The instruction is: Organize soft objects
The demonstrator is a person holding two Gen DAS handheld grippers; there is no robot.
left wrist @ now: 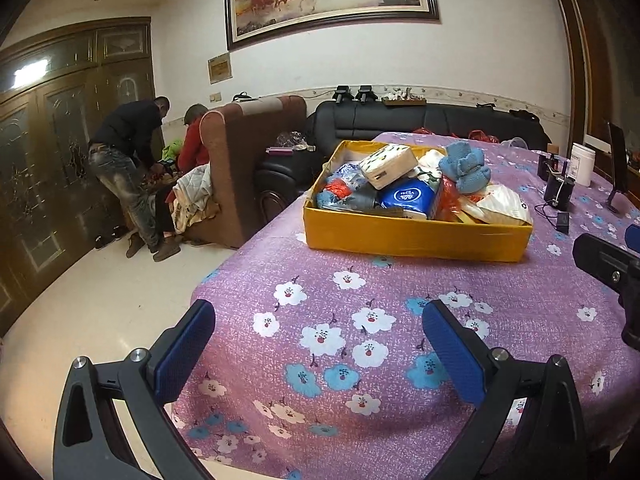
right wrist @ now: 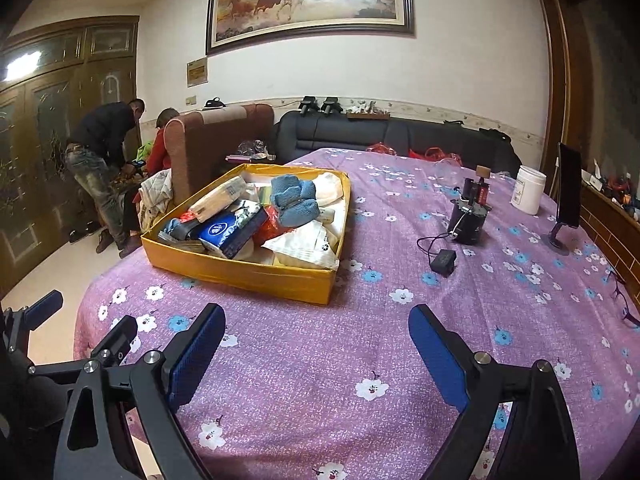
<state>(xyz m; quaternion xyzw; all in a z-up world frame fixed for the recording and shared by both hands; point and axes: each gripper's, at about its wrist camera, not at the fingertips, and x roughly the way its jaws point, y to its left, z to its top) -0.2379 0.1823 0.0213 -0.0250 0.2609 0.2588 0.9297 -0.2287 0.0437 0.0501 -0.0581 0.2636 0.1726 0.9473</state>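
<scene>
No legible text on anything.

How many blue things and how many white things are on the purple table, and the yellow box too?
Blue: 2, knitted bundle and tissue pack
White: 2, jar and bag
Yellow: 1, box
Total: 5

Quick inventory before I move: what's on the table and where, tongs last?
box: one, yellow, table's left-centre, full
knitted item: one, light blue, atop the box pile
tissue pack: one, dark blue, box front
patterned pack: one, cream, box top
white jar: one, far right
dark cylinder device: one, right of box
small adapter: one, black, corded
tablecloth: purple, floral
left tongs: open, empty
right tongs: open, empty
</scene>
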